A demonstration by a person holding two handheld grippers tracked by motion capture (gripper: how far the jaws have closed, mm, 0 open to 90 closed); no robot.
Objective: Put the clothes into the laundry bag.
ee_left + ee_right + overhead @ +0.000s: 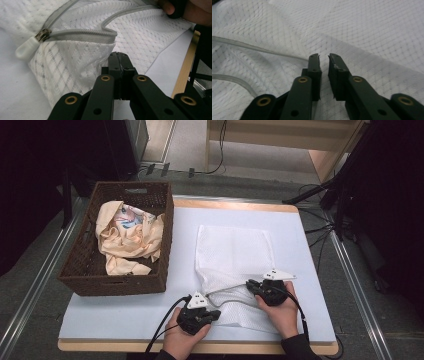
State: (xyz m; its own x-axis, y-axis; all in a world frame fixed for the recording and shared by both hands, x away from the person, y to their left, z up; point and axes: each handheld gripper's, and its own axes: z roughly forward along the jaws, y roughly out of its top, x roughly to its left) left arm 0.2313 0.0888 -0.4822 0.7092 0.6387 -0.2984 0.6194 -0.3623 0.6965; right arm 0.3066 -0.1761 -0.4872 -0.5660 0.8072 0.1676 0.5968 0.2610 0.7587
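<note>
mesh bag point(232, 252) lies centre frame on the tabletop point(125, 315). left hand-held gripper point(119, 58) clamped on the bag edge under the zipper point(82, 37); right hand-held gripper point(324, 60) slightly apart over mesh, gripping nothing. best to pinch the upper lip cleanly, then spread the mouth.

Left tongs point(119, 58) pressed fully together, right tongs point(324, 57) parted by a narrow gap.

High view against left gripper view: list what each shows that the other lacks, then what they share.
High view alone: the wicker basket holding crumpled peach cloth, both hands, and the right gripper on the bag.

Left gripper view alone: the zipper's metal slider with its white pull tab, and the left gripper, jaws shut at the bag's edge.

Shared: the white mesh bag on the table.
</note>
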